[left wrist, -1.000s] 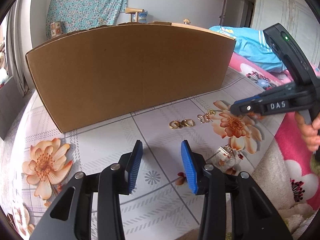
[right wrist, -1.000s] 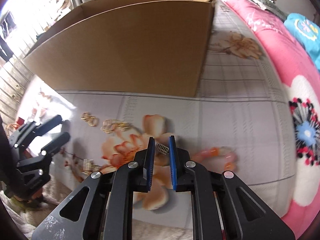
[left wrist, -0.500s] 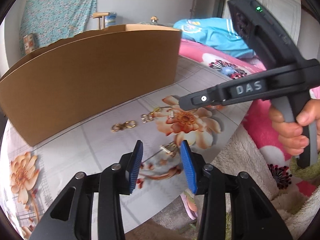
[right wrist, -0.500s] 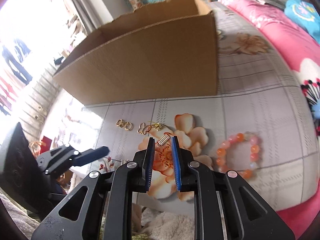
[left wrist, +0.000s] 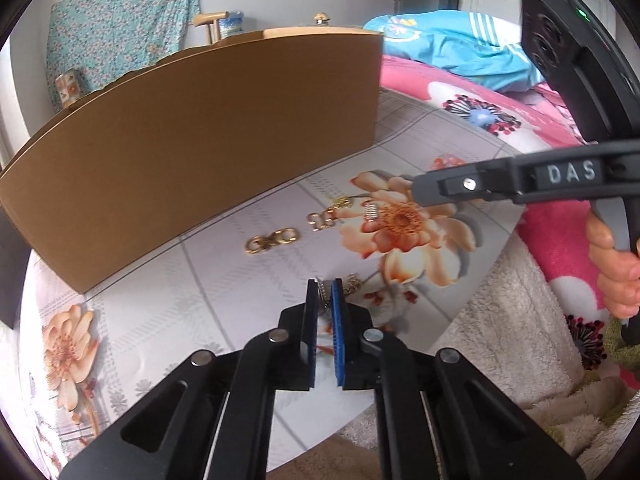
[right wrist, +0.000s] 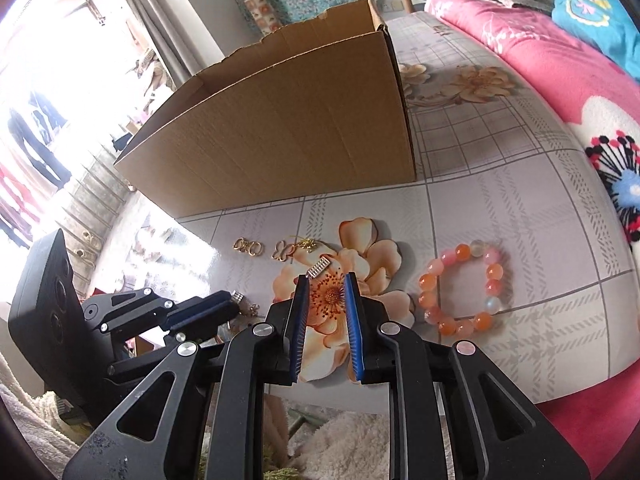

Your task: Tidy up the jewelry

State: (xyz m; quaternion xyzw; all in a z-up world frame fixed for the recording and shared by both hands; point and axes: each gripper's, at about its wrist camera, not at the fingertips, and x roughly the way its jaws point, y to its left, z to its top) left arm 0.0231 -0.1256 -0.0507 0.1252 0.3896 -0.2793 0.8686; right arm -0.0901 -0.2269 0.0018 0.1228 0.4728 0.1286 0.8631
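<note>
A small gold chain-like jewelry piece [left wrist: 322, 291] lies at the near edge of the floral tablecloth [left wrist: 224, 276], in front of the brown cardboard box [left wrist: 192, 136]. The left gripper [left wrist: 325, 292] is closing, pads pinching it. The right gripper [right wrist: 325, 285], slightly parted and empty, hovers nearer the box, just short of a small silver ribbed clasp [right wrist: 318, 268].

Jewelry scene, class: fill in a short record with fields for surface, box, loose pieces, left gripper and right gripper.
surface: floral mat
box: open cardboard box behind the jewelry
loose pieces: bead bracelet, gold links, butterfly charm, silver bar
left gripper: closing on a small chain at the mat's near edge
right gripper: open, empty, above the silver bar
</note>
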